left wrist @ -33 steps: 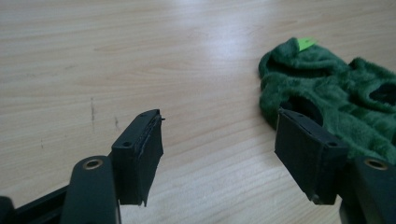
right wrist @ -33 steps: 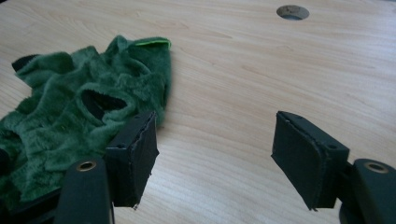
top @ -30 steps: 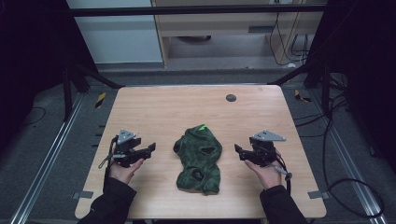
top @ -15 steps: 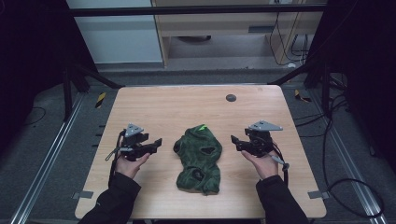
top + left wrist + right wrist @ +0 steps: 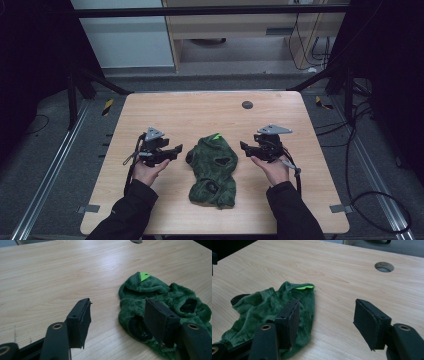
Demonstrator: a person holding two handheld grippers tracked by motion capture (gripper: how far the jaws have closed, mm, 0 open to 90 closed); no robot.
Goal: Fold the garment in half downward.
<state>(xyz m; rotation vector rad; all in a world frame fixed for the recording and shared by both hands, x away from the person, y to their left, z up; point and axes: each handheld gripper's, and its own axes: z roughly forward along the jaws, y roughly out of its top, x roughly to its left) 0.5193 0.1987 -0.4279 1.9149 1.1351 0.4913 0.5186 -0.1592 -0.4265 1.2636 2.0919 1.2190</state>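
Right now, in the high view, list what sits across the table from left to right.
Left gripper → green fleece garment → right gripper. Both grippers hang open on either side of the garment, not touching it.

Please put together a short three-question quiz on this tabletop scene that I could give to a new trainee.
1. True or false: the left gripper is clamped on the green fleece garment.
2. Multiple choice: where does the garment lie relative to the two grippers? A) outside the right gripper B) between them C) on the floor
3. Fill in: near the far edge of the wooden table there is a round ____.

Key:
1. False; its jaws stand apart with nothing between them, beside the garment.
2. B
3. hole (a cable opening in the tabletop)
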